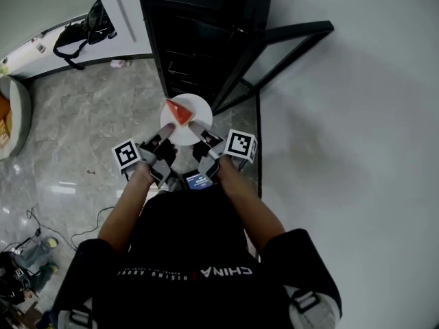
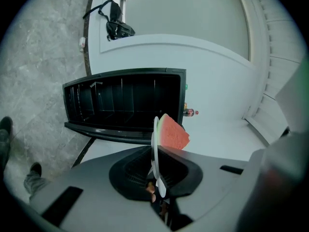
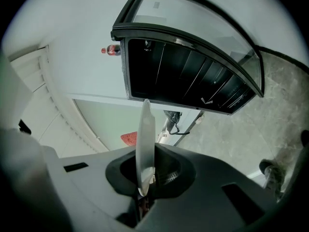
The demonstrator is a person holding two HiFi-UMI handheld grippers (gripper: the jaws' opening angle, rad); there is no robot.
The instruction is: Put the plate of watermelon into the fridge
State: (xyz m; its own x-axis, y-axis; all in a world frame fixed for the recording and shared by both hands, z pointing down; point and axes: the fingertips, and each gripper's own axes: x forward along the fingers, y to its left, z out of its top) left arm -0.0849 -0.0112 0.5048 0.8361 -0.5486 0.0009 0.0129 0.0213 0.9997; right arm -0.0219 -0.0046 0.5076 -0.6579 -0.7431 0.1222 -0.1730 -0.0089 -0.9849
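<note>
The step in hand is judged to be the carry towards the fridge. The white plate (image 1: 188, 130) is held in the air just in front of the black fridge (image 1: 199, 33), whose glass door (image 1: 288, 46) is swung open to one side of it. A single wedge of watermelon (image 1: 180, 112) is seen lying on the half of the plate nearer the fridge. The plate is pinched by both tools on the edge away from the fridge: the left gripper (image 1: 167, 129) is clamped on the rim, and the right gripper (image 1: 197, 128) is pressed tight on the rim beside it. In each gripper view the thin white edge is seen caught between the jaws. The plate is not yet inside – the dark shelves of the fridge are seen ahead of it, well apart from it. For the next move a level advance into the open fridge is called for. The plate should be held flat so that the wedge is not tipped off, a shelf gap should be chosen, and the door frame should be cleared on the way in
</note>
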